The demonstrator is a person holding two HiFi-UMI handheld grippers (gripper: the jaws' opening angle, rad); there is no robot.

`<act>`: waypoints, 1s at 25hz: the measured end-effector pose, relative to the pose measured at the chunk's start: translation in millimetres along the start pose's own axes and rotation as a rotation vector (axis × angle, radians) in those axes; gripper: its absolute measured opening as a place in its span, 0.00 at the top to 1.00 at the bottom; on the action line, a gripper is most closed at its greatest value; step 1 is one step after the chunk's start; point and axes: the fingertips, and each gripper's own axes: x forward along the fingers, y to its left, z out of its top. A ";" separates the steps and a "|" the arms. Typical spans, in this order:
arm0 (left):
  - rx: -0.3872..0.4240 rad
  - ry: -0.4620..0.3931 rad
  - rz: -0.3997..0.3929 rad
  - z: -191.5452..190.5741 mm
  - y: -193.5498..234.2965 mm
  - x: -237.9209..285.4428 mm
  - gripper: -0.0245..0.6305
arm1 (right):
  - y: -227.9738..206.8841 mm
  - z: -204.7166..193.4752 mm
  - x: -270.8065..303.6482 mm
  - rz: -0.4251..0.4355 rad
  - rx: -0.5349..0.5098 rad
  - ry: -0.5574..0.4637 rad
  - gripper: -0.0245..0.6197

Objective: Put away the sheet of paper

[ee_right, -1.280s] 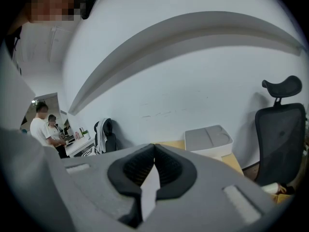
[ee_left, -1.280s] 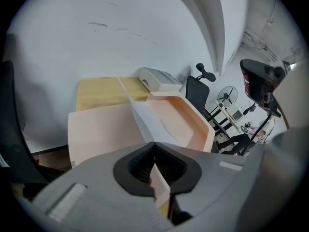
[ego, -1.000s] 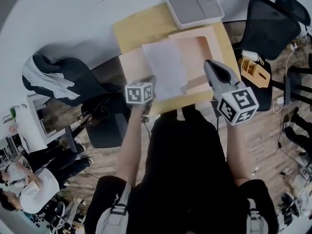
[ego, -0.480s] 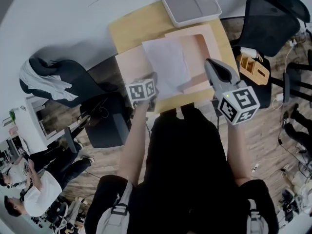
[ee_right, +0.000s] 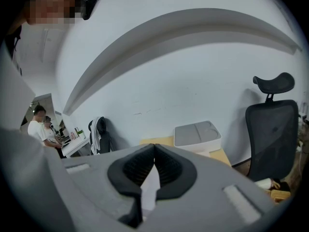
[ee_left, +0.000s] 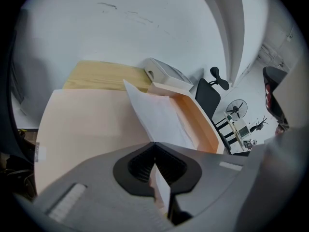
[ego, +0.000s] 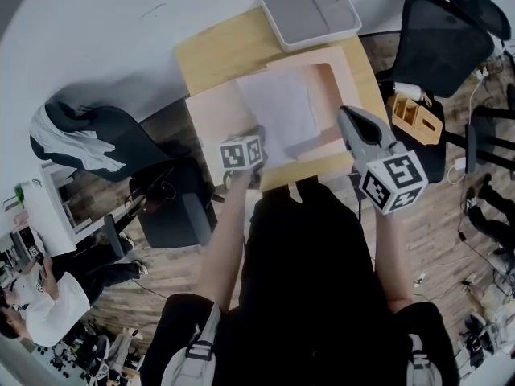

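Note:
A white sheet of paper [ego: 278, 107] hangs partly raised over an open peach document box [ego: 354, 79] on the wooden table [ego: 209, 51]. My left gripper [ego: 256, 135] is shut on the sheet's near corner. In the left gripper view the sheet [ee_left: 159, 117] rises on edge from the closed jaws [ee_left: 154, 143] toward the box's walled half [ee_left: 200, 124]. The box's flat lid [ee_left: 87, 124] lies to the left. My right gripper [ego: 344, 109] hovers at the box's near right corner, shut and holding nothing. In the right gripper view [ee_right: 154, 145] it points at the wall.
A flat white and grey device [ego: 310, 10] sits at the table's far edge, also in the right gripper view [ee_right: 197, 135]. Black office chairs stand left [ego: 105, 135] and right [ego: 447, 43]. A wooden organiser [ego: 418, 115] is at the right. People [ego: 40, 312] stand at lower left.
The left gripper has shifted slightly right and farther onto the table, carrying the sheet over the box. The right gripper has barely moved.

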 end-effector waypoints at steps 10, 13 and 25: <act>-0.041 -0.022 0.012 2.4 -23.7 23.3 0.95 | -22.7 -0.3 -16.4 -0.004 -0.006 0.004 0.96; -0.068 -0.036 0.018 3.2 -27.4 28.6 0.95 | -28.7 -2.6 -20.4 -0.001 -0.005 0.009 0.96; -0.080 -0.020 0.018 0.4 -50.7 53.1 0.95 | -47.0 -7.5 -22.5 0.048 -0.014 0.030 0.96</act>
